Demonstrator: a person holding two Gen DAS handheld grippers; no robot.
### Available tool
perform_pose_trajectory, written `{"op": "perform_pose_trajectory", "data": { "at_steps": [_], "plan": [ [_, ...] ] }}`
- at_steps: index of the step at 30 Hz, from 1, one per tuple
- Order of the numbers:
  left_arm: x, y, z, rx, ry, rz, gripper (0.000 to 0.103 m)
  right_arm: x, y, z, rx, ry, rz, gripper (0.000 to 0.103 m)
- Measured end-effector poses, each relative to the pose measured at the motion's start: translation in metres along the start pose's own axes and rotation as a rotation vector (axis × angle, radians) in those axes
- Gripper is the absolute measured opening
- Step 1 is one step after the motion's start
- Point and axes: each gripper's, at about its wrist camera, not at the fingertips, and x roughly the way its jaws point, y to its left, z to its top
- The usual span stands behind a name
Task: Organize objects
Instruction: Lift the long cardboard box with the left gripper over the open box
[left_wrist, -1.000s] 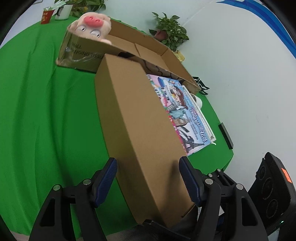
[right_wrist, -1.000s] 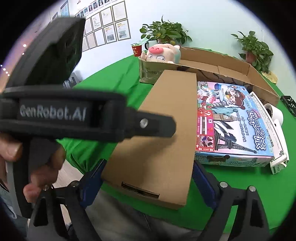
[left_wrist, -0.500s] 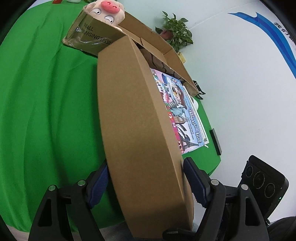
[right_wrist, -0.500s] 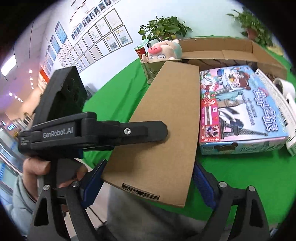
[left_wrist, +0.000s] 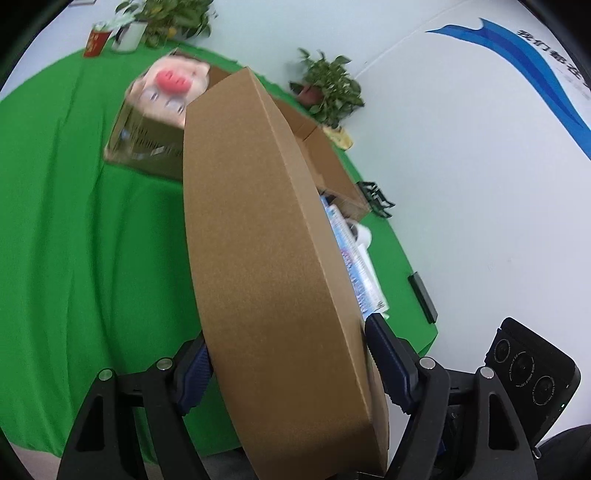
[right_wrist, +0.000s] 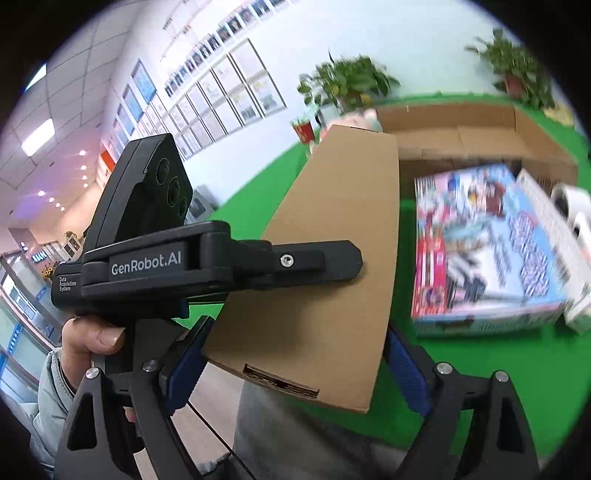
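Both hands share one load: the flat brown cardboard box (left_wrist: 269, 266) sits clamped between the pads of the left hand-held gripper (left_wrist: 288, 365) and, at its near end, between those of the right hand-held gripper (right_wrist: 295, 365), raised over the near edge of the green tabletop (left_wrist: 74, 240). To do this lift well, both grips should rise together and keep the box level (it looks long enough to twist), clearing the colourful game box (right_wrist: 491, 251) beside it before steering toward the open carton (right_wrist: 461, 129) with the plush pig (left_wrist: 173, 85) at the far edge.
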Motion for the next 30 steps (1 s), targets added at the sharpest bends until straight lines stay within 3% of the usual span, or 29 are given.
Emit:
{"op": "perform_pose_trajectory", "data": {
  "at_steps": [14,30],
  "plan": [
    [-0.005,-0.061,0.095,0.169,-0.114,-0.021,0.075,-0.031,-0.007,0.07,-0.058,-0.216,-0.05,0.088],
    [0.025,-0.059,0.231,0.179,-0.124,-0.025,0.074,-0.001,-0.047,0.163,-0.055,-0.22,-0.061,0.088]
  ]
}}
